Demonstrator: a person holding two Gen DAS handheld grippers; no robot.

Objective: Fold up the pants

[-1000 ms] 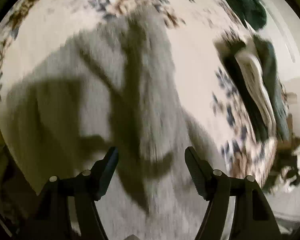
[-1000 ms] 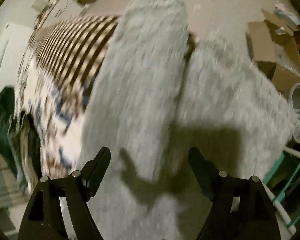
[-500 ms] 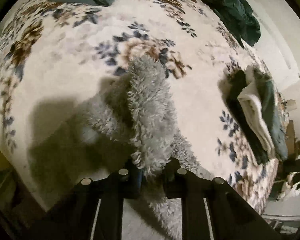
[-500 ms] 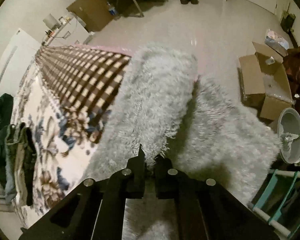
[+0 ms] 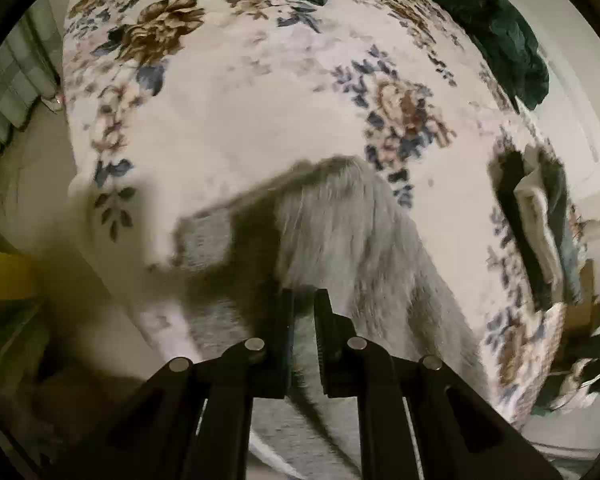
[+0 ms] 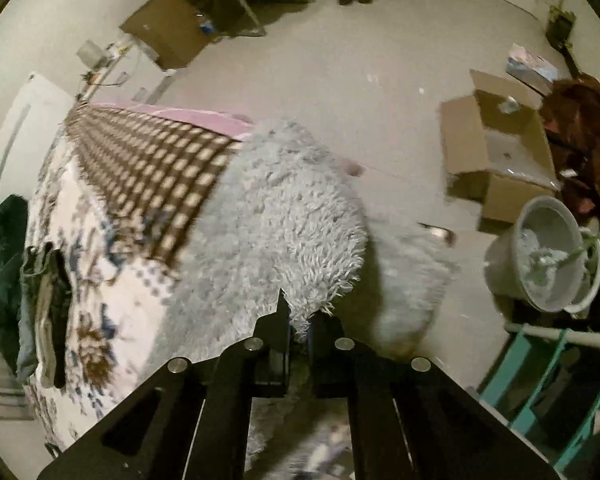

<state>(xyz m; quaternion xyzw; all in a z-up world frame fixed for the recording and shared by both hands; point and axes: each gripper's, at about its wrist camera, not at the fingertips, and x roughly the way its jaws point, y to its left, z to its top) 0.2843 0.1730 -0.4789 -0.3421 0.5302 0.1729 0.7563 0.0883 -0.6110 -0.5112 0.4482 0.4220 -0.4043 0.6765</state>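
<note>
The pants are grey and fluffy (image 5: 340, 224) and lie on a floral bedspread (image 5: 228, 120). My left gripper (image 5: 303, 304) is shut on a pinch of their fabric, which rises in a fold in front of the fingers. In the right wrist view the same shaggy grey pants (image 6: 276, 216) drape over the bed's edge, one part hanging toward the floor. My right gripper (image 6: 300, 320) is shut on their near edge, lifted off the bed.
Dark green clothes (image 5: 496, 20) and a folded stack (image 5: 540, 224) lie on the bedspread. A brown checked blanket (image 6: 156, 168) covers the bed's end. Cardboard boxes (image 6: 496, 160), a grey bucket (image 6: 548, 256) and a teal rack (image 6: 540, 384) stand on the floor.
Both grippers closed from wide open onto the grey pants. Both then lifted and carried the fabric across the bed, so more bedspread and floor show now.
</note>
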